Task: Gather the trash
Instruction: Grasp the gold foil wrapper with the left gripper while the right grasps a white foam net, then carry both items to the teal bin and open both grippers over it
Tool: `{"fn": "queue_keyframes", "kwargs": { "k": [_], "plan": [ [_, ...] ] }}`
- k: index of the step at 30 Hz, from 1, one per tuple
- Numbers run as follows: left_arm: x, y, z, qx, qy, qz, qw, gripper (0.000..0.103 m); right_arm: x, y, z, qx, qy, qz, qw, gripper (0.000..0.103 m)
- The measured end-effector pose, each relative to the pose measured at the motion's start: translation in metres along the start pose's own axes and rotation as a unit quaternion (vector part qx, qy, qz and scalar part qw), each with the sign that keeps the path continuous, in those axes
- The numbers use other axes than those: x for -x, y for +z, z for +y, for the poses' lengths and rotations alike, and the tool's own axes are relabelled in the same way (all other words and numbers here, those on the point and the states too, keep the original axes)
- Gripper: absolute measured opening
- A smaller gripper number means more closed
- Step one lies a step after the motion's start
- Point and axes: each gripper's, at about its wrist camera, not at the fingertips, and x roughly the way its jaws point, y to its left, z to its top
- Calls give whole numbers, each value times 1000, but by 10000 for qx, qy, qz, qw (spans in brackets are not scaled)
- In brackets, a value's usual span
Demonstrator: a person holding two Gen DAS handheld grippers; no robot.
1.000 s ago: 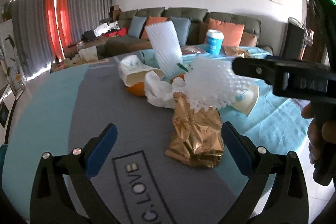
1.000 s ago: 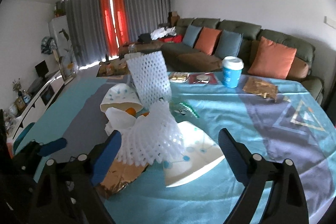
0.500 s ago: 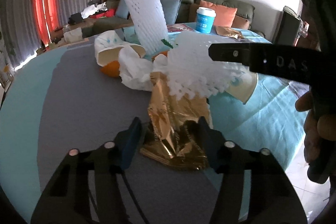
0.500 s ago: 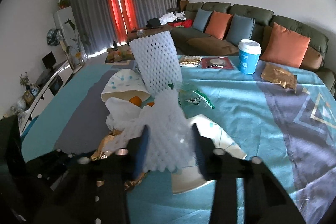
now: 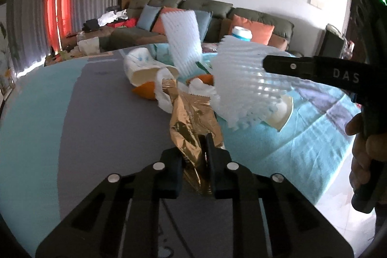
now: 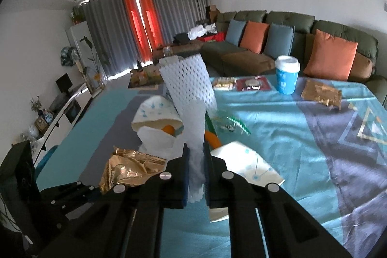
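My left gripper (image 5: pixel 194 151) is shut on a crumpled gold foil wrapper (image 5: pixel 191 122) at the near side of a trash pile on the table. My right gripper (image 6: pixel 195 156) is shut on a white foam fruit net (image 6: pixel 193 127), which shows fanned out and lifted in the left wrist view (image 5: pixel 244 81). The pile holds a second, upright foam net (image 6: pixel 187 81), crumpled white paper (image 6: pixel 157 139), a folded paper plate (image 6: pixel 154 113), orange peel (image 5: pixel 145 93) and another paper plate (image 6: pixel 249 166). The gold wrapper also shows in the right wrist view (image 6: pixel 128 168).
The table has a teal and grey cloth (image 6: pixel 290 137). At its far side stand a blue paper cup (image 6: pixel 287 76), another gold wrapper (image 6: pixel 321 93) and small snack packets (image 6: pixel 251 84). A sofa with cushions (image 6: pixel 290 45) lies beyond. The table edge (image 5: pixel 321 197) is near right.
Both grippers went from wide open to shut: the left closed on the gold wrapper, the right on the foam net. The net has lifted off the pile.
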Motion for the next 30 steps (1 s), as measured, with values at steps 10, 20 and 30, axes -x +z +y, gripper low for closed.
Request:
{"fn": "queue_keyframes", "kwargs": {
  "k": [10,20,30],
  "plan": [
    [53,6,27,301,296,-529,9977,16,30,5,20,119,177,-314,9993,8],
    [112,19,61,471,885,-1178,9880,16,56,7,56,427,478,-631,9959,9],
    [172,13,93,629,1556,-1636,9721,16,52,8,100,638,986,-741,9903,9]
  ]
}}
